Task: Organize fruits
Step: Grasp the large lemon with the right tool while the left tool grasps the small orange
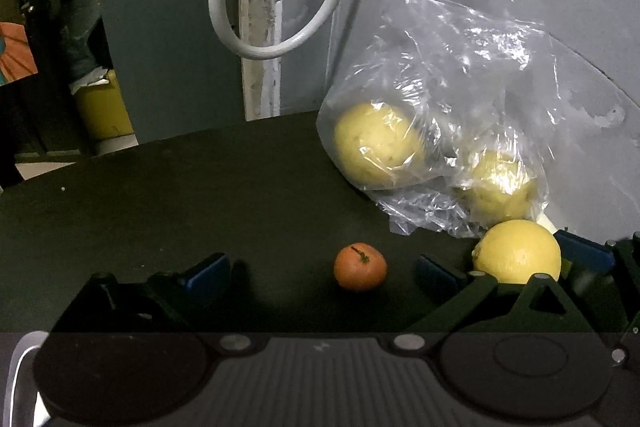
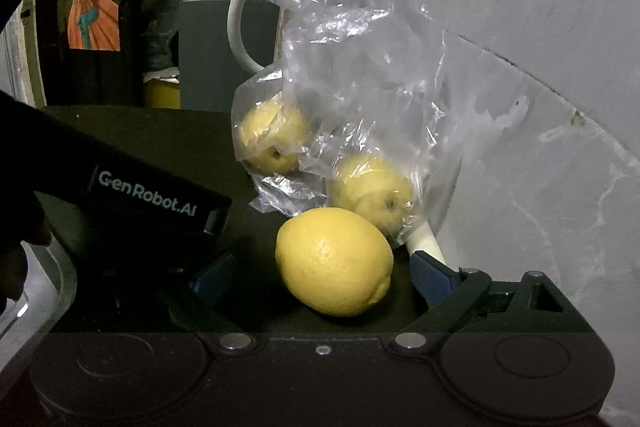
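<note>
Two tongs, both spread wide, neither pinching anything. Risks first: lemon [image 2: 334,261] round and smooth, likely to squirt forward out of the right tongs [image 2: 320,277] if pinched off-centre or too near its tapered end; likely then to roll into the plastic bag [image 2: 360,67] just beyond, or along the dark worktop [image 1: 200,187]. Thin film of the bag close to the far side of the lemon, easy to snag on a blue pad [image 2: 430,277] and drag, two pale yellow fruits [image 2: 370,189] inside and all. Left tongs [image 1: 322,273] working right beside the right pair, body nearly touching in the right wrist view, so a bump between them quite possible. Small orange fruit [image 1: 360,266] light and free to roll away at a careless nudge. Positions now: lemon between the open fingers of the right tongs, resting on the worktop, nearer the right pad, not clearly touching either; orange fruit midway between the left tongs' fingers, clear of both pads; bagged fruits ahead of and to the right of the left tongs, directly ahead of the right.
</note>
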{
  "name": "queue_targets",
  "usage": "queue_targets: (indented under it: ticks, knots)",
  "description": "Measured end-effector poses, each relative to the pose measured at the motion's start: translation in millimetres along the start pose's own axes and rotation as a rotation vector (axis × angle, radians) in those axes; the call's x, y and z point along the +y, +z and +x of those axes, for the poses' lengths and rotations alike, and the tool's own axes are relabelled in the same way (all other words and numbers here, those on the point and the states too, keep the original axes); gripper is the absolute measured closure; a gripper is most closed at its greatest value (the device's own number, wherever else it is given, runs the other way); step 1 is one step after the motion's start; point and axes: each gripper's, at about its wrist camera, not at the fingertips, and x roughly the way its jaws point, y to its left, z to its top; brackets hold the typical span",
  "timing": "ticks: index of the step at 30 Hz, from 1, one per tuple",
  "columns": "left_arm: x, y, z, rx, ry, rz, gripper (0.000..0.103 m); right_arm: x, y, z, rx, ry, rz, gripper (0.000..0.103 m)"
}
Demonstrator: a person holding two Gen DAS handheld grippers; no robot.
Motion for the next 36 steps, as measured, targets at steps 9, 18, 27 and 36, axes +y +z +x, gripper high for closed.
queue_targets:
  ticks: [9,18,27,36]
  knots:
    - [-2,0,11,0.008,-0.007,0.014,0.013,-5,-2,7,0.007,0.011,0.03,0.011]
    - [-7,-3,9,-0.009,-0.031,0.07,0.03,-3,-5,7,0.0,0.011,0.052,0.02]
    - [-14,-5,4,-0.007,-0.045,0.104,0.061,-1,-3,4,-0.024,0.007,0.043,0.031]
    - [-18,-10,-5,0.014,-0.061,0.098,0.072,-2,-6,-2,-0.045,-0.005,0.047,0.04]
